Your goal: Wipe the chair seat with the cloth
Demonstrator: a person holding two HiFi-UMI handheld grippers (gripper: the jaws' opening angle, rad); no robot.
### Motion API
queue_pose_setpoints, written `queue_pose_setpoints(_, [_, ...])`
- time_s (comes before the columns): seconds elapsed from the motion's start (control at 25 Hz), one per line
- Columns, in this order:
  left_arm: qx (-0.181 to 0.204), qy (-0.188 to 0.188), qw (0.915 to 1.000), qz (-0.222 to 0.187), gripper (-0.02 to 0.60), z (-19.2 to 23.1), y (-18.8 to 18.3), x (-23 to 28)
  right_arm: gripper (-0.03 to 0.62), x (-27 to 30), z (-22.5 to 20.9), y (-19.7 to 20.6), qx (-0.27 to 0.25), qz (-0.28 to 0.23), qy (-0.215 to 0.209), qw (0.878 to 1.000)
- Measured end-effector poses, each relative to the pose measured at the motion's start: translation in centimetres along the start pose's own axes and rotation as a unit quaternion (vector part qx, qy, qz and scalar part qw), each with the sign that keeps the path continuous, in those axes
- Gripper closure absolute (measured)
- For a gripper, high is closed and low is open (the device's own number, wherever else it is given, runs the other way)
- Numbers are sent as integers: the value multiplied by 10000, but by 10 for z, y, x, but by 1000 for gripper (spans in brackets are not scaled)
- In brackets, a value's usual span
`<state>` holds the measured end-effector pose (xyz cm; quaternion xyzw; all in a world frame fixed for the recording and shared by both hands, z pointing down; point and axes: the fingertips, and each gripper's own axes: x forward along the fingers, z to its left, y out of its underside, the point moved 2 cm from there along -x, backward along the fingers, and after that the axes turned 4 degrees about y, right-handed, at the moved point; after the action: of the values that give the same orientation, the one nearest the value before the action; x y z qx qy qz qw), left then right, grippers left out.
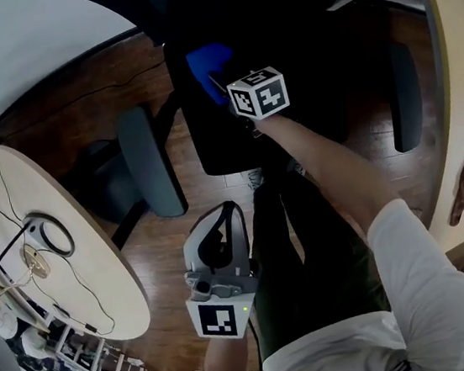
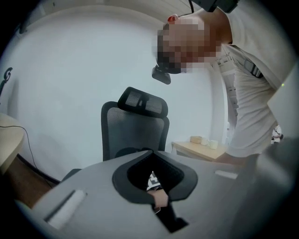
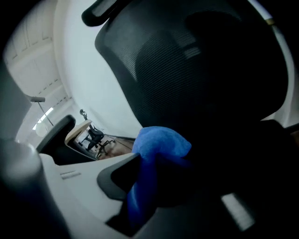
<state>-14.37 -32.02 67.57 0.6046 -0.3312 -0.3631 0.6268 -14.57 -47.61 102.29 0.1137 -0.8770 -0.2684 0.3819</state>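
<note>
The black chair seat [image 1: 300, 120] lies at the top middle of the head view. A bright blue cloth [image 1: 207, 63] rests over the seat's left part, bunched up. My right gripper [image 1: 218, 79] is shut on the cloth, its marker cube just behind. In the right gripper view the cloth [image 3: 159, 147] fills the jaws of the right gripper [image 3: 154, 177], close before the black mesh backrest [image 3: 201, 70]. My left gripper [image 1: 220, 220] hangs low beside the person's leg, away from the chair, shut on nothing. Its own view shows the left gripper [image 2: 156, 186] aimed at another grey chair [image 2: 135, 123].
Padded armrests stand at the seat's left [image 1: 148, 162] and right [image 1: 404, 94]. A round wooden table [image 1: 100, 274] with cables is at the left, a wooden desk edge [image 1: 451, 50] at the right. The floor [image 1: 173, 315] is wood. A small table [image 2: 201, 148] holds cups.
</note>
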Motion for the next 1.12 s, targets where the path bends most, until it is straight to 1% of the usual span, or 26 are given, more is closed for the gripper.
queue_pose_setpoints(0.08, [40,-157,9999,-25,563,7,0,-9,499,38,32,24,-19,291,-39,9996])
queue_pose_setpoints(0.16, [28,-261,9997,20,563,12,5,-20,499,69,42,50,-26,592,128,9982])
queue_pose_setpoints(0.24, [-4,-331,9994,66,563,14,12,-30,499,83,37,65,-88,698,326,9970])
queue_pose_setpoints(0.4, [-41,-416,9991,114,563,20,20,-41,499,79,17,63,-296,643,463,9964])
queue_pose_setpoints(0.52, [-20,-445,9990,86,563,20,22,-35,499,61,-20,64,-425,647,770,9940])
queue_pose_setpoints(0.68, [73,-319,9994,134,563,9,28,-17,499,11,-91,69,-369,565,1272,9896])
queue_pose_setpoints(0.8, [67,-169,9998,32,563,-3,29,-5,499,-38,-150,68,-227,497,1728,9834])
queue_pose_setpoints(0.92, [-23,42,10000,-79,557,-20,30,7,499,-92,-207,64,17,402,2211,9744])
queue_pose_setpoints(1.0, [-67,174,9998,-77,557,-30,33,10,499,-119,-233,64,129,382,2475,9681])
queue_pose_setpoints(1.12, [-142,310,9994,-51,557,-39,40,11,499,-141,-253,67,231,382,2706,9617])
